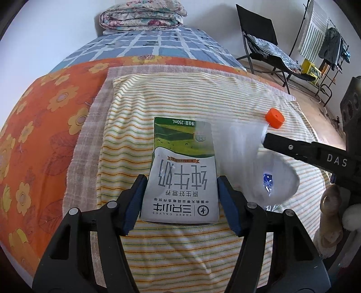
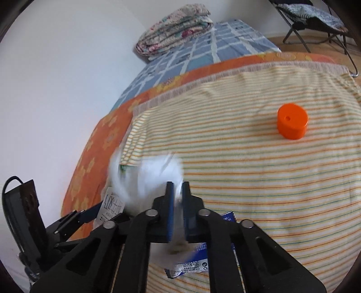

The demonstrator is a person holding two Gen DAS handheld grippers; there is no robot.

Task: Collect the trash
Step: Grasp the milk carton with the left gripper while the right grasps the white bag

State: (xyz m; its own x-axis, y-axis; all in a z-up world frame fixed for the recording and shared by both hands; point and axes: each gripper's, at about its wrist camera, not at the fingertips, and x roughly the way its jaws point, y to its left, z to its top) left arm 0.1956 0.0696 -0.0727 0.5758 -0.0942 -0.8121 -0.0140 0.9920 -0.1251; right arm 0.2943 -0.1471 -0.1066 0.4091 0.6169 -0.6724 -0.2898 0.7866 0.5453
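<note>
Milk carton [image 1: 180, 178]: green field print on top part, white panel with grey lettering. Cap [image 1: 274, 118]: solid orange. Plastic bag [image 1: 246, 155]: white, see-through, blurred. Wrapper [image 2: 194, 263]: blue and white, black code print. Towel [image 1: 203, 99]: cream with thin orange, yellow and green stripes. Blanket [image 1: 45, 108]: orange, yellow flowers. Sheet [image 1: 153, 45]: blue squares, white grid. Folded quilt [image 1: 144, 17]: pale floral, pink and green. Left tool [image 1: 180, 200] and right tool [image 2: 178, 193]: black frame, blue pads. Chair [image 1: 257, 33]: black.

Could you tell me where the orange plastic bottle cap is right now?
The orange plastic bottle cap sits upright on the striped towel, upper right in the right wrist view, beyond the right gripper.
</note>
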